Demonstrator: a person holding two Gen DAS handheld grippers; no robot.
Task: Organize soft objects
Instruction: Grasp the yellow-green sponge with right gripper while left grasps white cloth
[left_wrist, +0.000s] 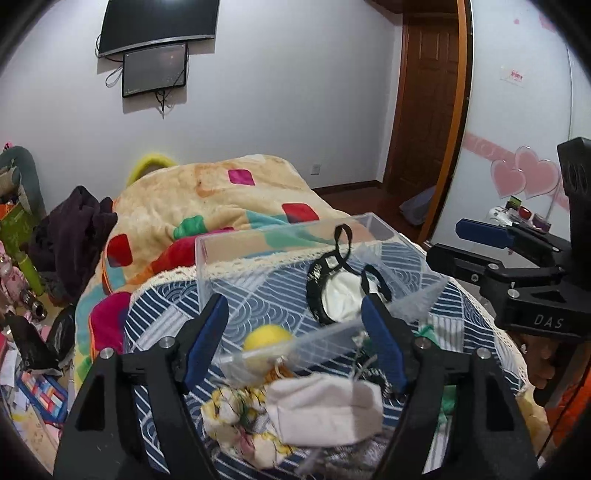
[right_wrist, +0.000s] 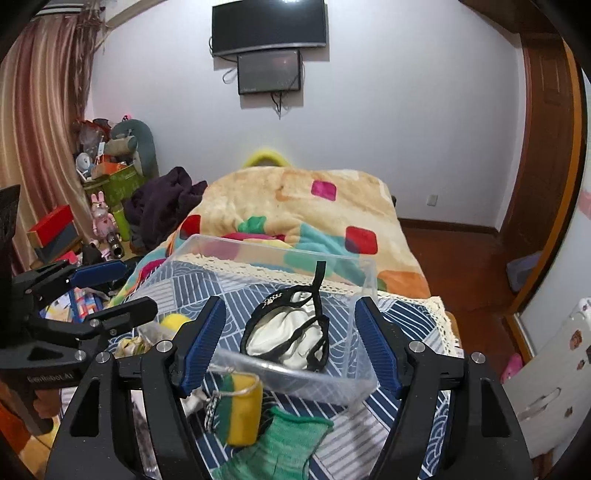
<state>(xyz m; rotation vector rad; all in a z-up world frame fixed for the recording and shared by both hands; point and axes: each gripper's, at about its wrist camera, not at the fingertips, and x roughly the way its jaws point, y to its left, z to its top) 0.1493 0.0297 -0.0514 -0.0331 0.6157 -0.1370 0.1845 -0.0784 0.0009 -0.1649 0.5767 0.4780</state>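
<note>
A clear plastic bin (left_wrist: 207, 254) (right_wrist: 364, 275) stands on the blue patterned cloth. A black-and-white sleep mask (left_wrist: 341, 291) (right_wrist: 286, 332) lies inside it. My left gripper (left_wrist: 295, 347) is open and empty, just before the bin's near wall. Under it lie a white folded cloth (left_wrist: 325, 410), a floral cloth (left_wrist: 232, 417) and a yellow ball (left_wrist: 267, 341). My right gripper (right_wrist: 288, 347) is open and empty at the bin's near rim. Below it lie a yellow-green sponge (right_wrist: 242, 410) and a green knit cloth (right_wrist: 280, 446). Each gripper shows in the other view (left_wrist: 476, 245) (right_wrist: 110, 291).
A colourful fleece blanket (left_wrist: 207, 206) (right_wrist: 295, 206) covers the bed behind the bin. A dark garment (left_wrist: 70, 229) (right_wrist: 162, 206) and cluttered boxes (right_wrist: 55, 229) lie at the left. A wooden door (left_wrist: 424, 96) is at the right.
</note>
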